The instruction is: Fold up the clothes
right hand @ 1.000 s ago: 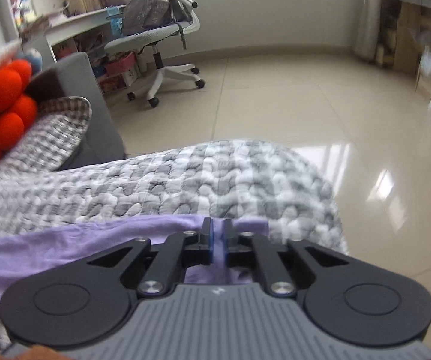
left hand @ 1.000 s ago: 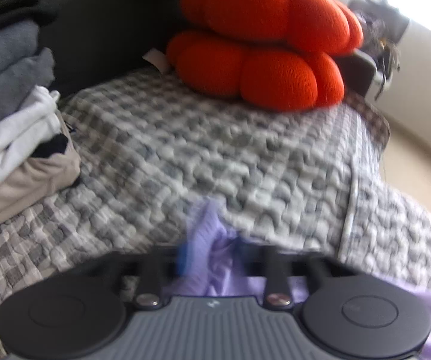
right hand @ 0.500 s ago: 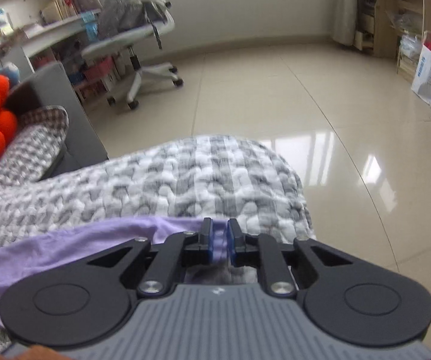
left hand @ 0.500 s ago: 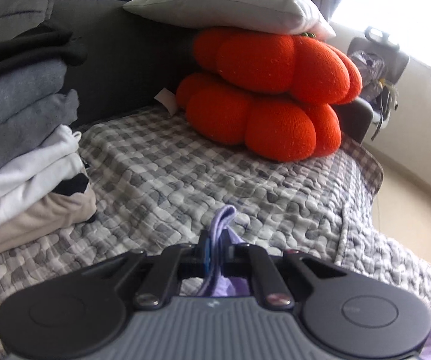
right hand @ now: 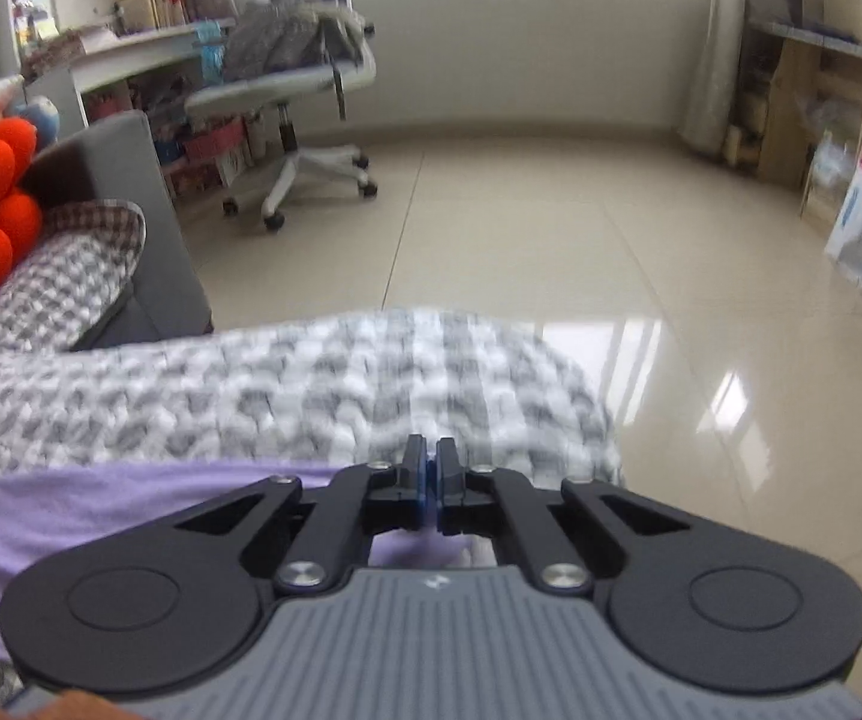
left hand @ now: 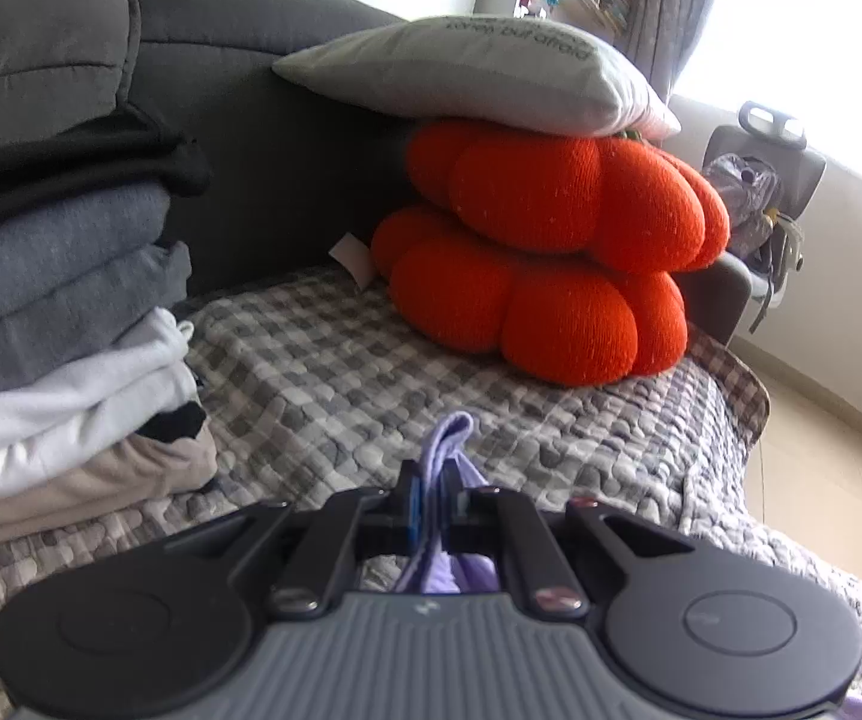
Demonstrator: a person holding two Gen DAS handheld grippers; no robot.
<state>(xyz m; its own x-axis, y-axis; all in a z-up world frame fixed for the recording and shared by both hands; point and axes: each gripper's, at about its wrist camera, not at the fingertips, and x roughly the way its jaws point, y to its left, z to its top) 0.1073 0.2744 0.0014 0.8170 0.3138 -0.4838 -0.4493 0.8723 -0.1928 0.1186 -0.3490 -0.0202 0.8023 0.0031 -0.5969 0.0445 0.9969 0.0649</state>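
Observation:
A lilac garment (left hand: 451, 438) sticks up as a folded tuft between the fingers of my left gripper (left hand: 431, 483), which is shut on it above the grey checked quilt (left hand: 335, 372). In the right wrist view the same lilac garment (right hand: 71, 516) stretches away to the left over the quilt (right hand: 287, 384). My right gripper (right hand: 429, 468) is shut on its edge, with lilac cloth showing below the closed jaws. Most of the garment lies hidden under both gripper bodies.
A stack of folded clothes (left hand: 59, 324) stands at the left on the sofa. An orange knotted cushion (left hand: 550, 252) with a grey pillow (left hand: 472, 72) on top sits at the back. An office chair (right hand: 305, 90) and shiny tiled floor (right hand: 610, 252) lie beyond the quilt's edge.
Both grippers rose while holding the lilac garment. The left view tilted up, showing the pillow and more of the sofa back. The right view now sees farther across the floor.

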